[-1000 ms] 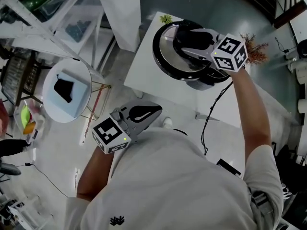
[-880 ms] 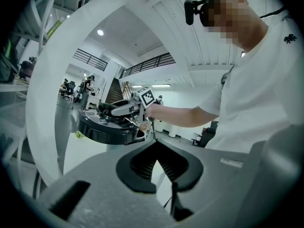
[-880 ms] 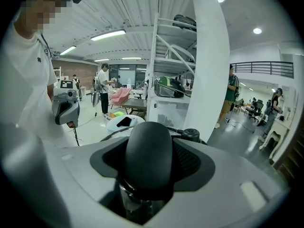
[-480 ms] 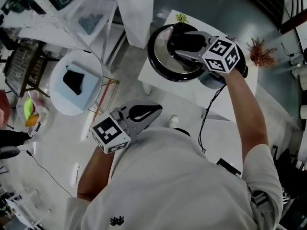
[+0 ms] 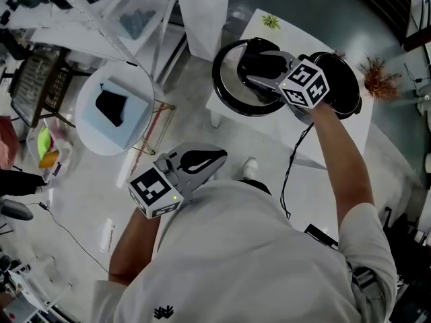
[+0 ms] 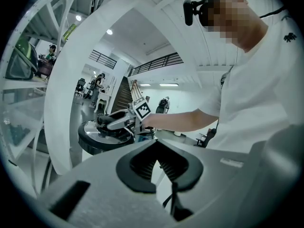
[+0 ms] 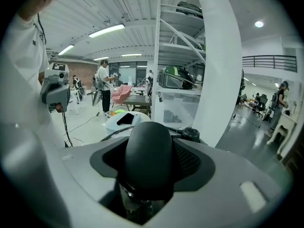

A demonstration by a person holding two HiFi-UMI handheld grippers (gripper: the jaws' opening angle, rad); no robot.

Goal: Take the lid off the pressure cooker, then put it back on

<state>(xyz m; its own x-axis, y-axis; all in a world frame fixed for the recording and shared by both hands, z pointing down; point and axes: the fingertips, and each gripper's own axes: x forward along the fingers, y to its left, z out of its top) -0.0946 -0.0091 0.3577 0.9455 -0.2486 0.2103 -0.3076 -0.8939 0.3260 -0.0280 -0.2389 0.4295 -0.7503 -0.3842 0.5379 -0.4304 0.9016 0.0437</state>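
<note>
The round pressure-cooker lid, steel with a black rim, hangs off to the left of the black cooker pot, over the white table's left edge. My right gripper is shut on the lid's black handle, which fills the gap between its jaws. The left gripper view shows the lid from the side, held level. My left gripper stays low beside my body, away from the table, its pads together with nothing between them.
A small round side table with a black object on it stands left of the white table. A white column rises just behind the lid. A dried plant sits right of the pot. A black cable hangs off the table's near edge.
The right gripper has carried the lid leftward and down, off the cooker, so the pot now shows uncovered to its right. The left gripper stays by my body.
</note>
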